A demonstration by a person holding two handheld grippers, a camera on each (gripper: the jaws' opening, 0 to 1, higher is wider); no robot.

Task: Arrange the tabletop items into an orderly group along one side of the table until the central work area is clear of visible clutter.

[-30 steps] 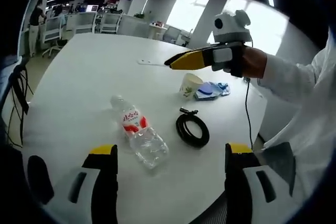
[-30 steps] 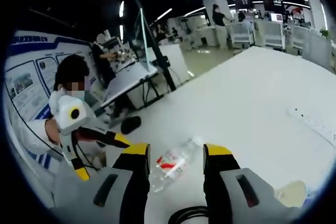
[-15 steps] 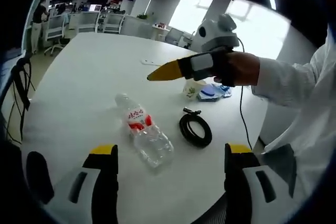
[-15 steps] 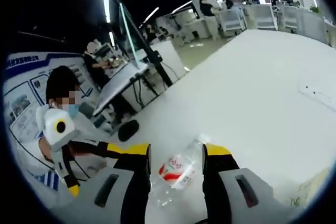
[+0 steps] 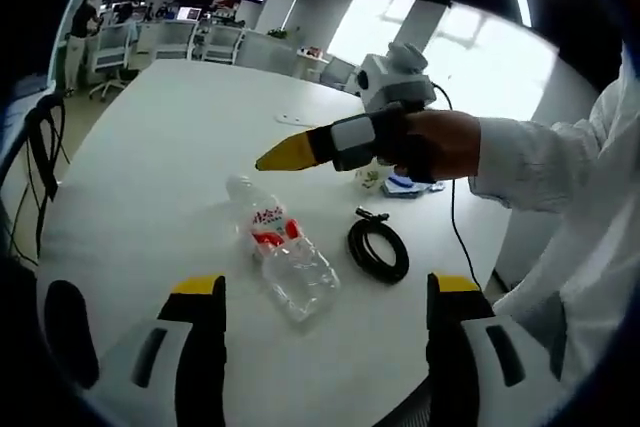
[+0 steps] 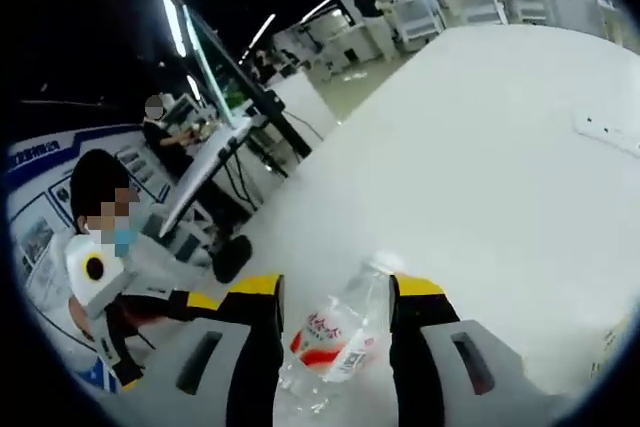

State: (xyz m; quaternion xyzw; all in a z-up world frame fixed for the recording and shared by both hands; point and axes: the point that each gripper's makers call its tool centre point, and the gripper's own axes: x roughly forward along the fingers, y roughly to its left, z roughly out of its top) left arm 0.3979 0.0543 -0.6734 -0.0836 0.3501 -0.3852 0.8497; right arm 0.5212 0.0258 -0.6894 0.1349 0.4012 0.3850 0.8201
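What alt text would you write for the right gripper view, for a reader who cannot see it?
The right hand-held gripper is open, with a clear plastic bottle lying on the white table between its two yellow-tipped jaws. The left hand-held gripper shows at the lower left, and an office with desks and chairs lies behind.

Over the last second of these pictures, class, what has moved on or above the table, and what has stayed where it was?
The right hand-held gripper has travelled over the table toward the water bottle and come down, so its open jaws now stand either side of the bottle. It has not closed on it. The bottle, the coiled black cable and the paper cup have stayed put, and the left hand-held gripper stays open and low.
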